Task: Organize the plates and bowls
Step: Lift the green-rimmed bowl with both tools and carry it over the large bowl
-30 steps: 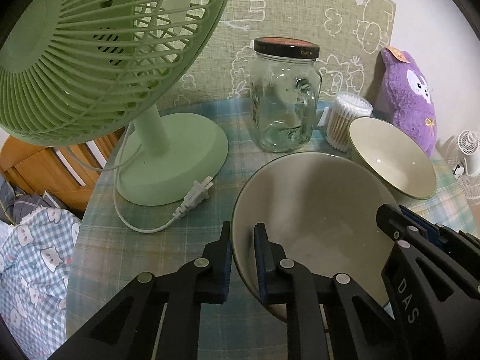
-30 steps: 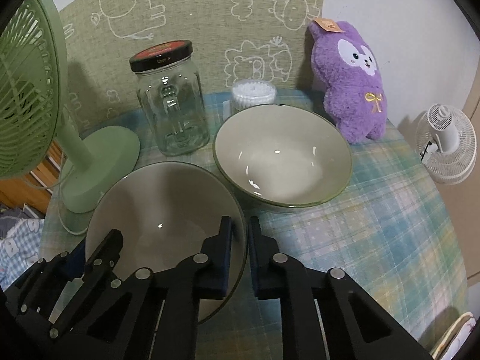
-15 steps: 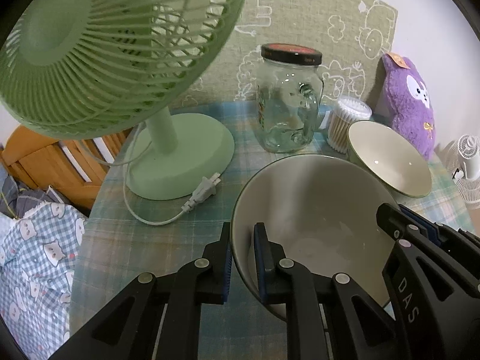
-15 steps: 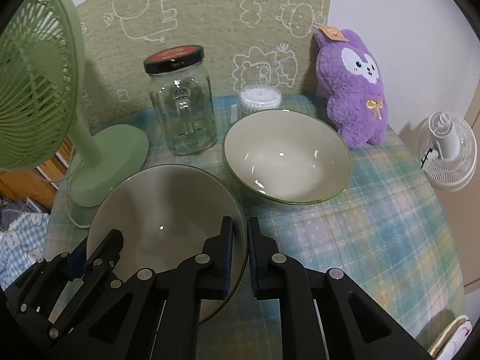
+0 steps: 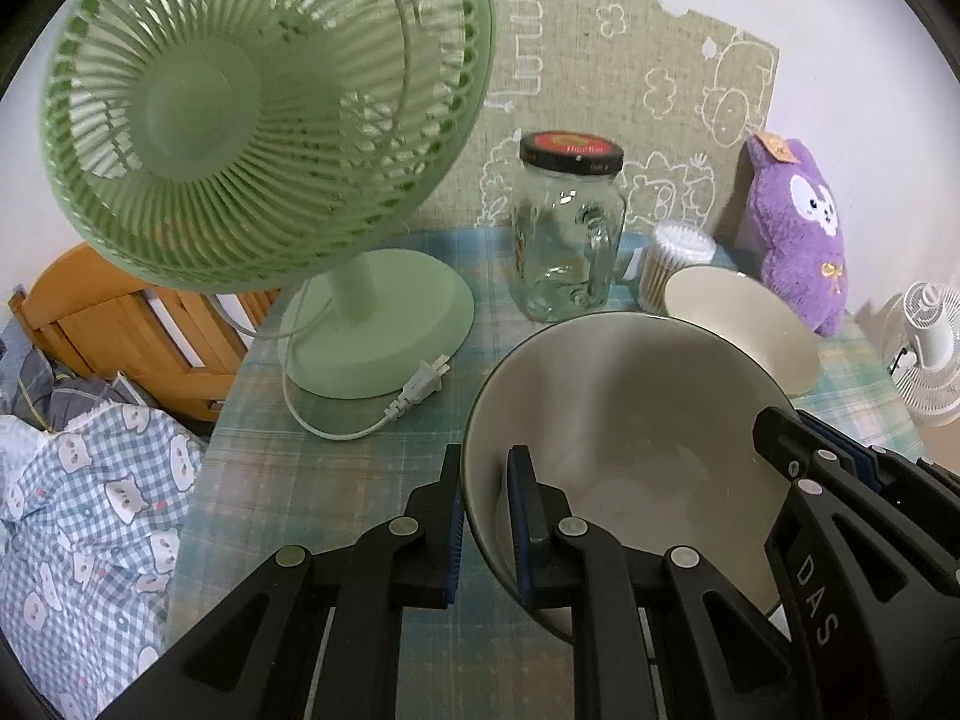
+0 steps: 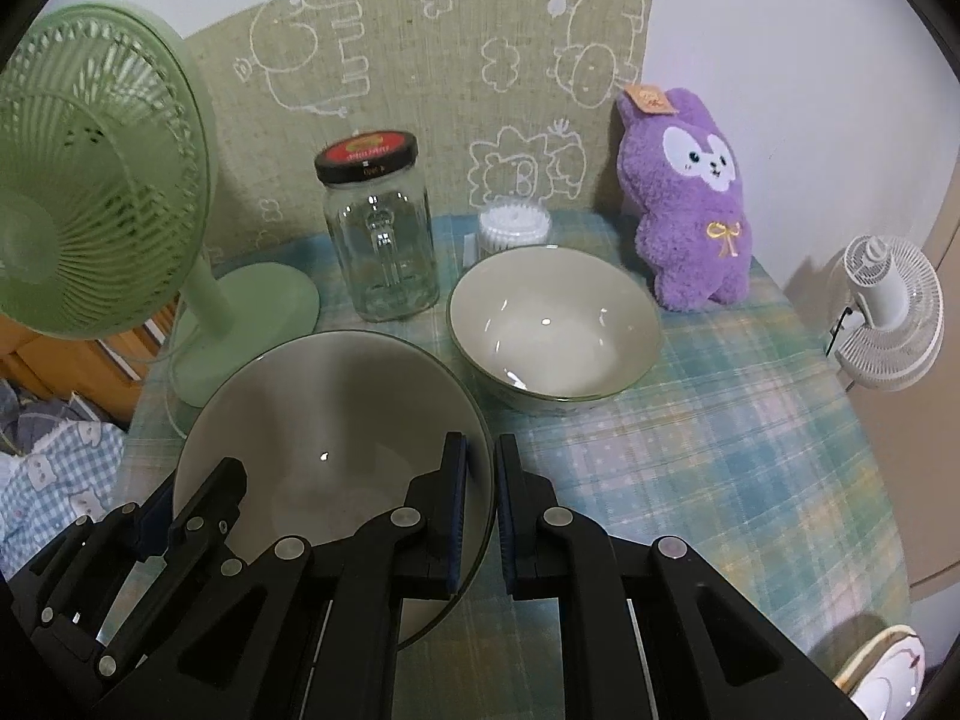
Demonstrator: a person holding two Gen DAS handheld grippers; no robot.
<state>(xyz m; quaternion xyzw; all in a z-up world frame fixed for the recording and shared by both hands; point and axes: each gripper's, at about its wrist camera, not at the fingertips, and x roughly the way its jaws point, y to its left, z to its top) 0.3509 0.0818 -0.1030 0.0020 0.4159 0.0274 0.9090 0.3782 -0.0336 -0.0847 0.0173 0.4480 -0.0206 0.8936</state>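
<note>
Both grippers hold one large cream bowl with a dark rim (image 5: 630,420) above the plaid tablecloth. My left gripper (image 5: 483,516) is shut on its left rim. My right gripper (image 6: 480,504) is shut on its right rim; the bowl also shows in the right wrist view (image 6: 324,420). The right gripper's body (image 5: 840,516) shows across the bowl in the left view. A second cream bowl (image 6: 555,327) sits on the table beyond, to the right, also in the left view (image 5: 744,324).
A green desk fan (image 5: 264,120) with loose cord and plug (image 5: 420,387) stands at left. A glass jar (image 6: 381,240), cotton swab tub (image 6: 513,228) and purple plush (image 6: 690,204) line the back. A small white fan (image 6: 888,312) and a plate's edge (image 6: 882,678) sit at right.
Both grippers have risen and pulled back with the bowl between them; the fan, jar and second bowl look farther away and lower in view.
</note>
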